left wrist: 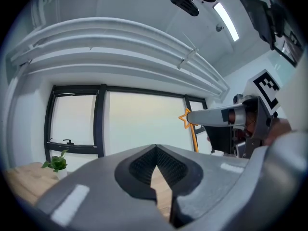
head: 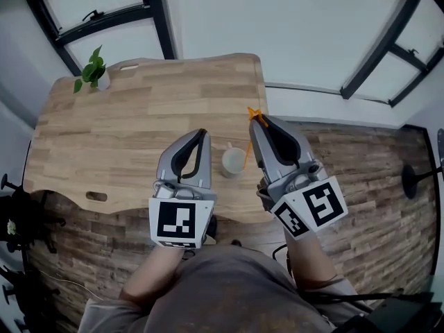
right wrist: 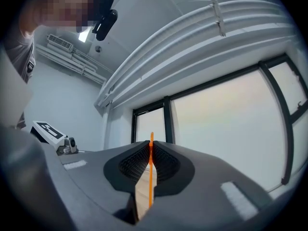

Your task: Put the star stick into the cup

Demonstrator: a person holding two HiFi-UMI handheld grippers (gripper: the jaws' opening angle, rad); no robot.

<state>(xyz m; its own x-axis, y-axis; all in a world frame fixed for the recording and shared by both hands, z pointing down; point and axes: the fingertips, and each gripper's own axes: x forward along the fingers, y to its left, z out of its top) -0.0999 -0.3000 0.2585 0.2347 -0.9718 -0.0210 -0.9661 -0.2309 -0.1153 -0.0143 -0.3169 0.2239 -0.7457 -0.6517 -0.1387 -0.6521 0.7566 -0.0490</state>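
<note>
The right tool is clenched on the thin orange stick. In the head view only the star end shows, poking out past the tips just right of centre. The right gripper view shows what that view hides: the straight shaft runs up between the ribbed black pads, pinched where the grey jaws meet.

The left tool is closed with nothing in it. In its own view the tips touch and bare wood shows in the gap below. At the right of that view are the star outline and the right tool.

The pale round cup stands between the two tools at the near edge of the plank-grained wooden table. Neither gripper view shows the cup. A small leafy plant sits at the table's upper left.
</note>
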